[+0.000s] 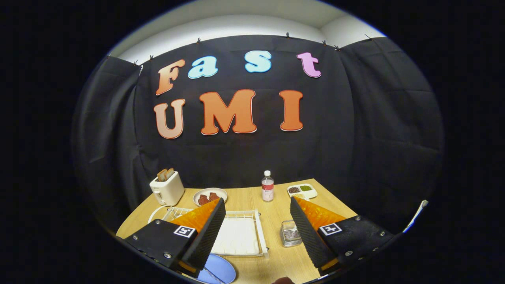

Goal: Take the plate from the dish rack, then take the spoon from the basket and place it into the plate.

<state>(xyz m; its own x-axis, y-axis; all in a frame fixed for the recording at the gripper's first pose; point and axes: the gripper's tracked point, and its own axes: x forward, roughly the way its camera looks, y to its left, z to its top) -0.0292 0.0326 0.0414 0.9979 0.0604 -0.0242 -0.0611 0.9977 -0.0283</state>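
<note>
Plate [217,271] lies flat at seven o'clock beside our gripper [258,225]; fingers spread empty. Next we fetch the spoon from the basket [290,232].

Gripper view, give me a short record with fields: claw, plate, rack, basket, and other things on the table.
claw: claw open, fingers wide apart, holding nothing
plate: round blue plate lies flat on the light wooden table, beside the left finger
rack: white wire dish rack between and ahead of the fingers
basket: small clear mesh basket by the right finger; contents too small to tell
beyond: white toaster, white plate of brown food, clear plastic bottle, white divided tray
</note>
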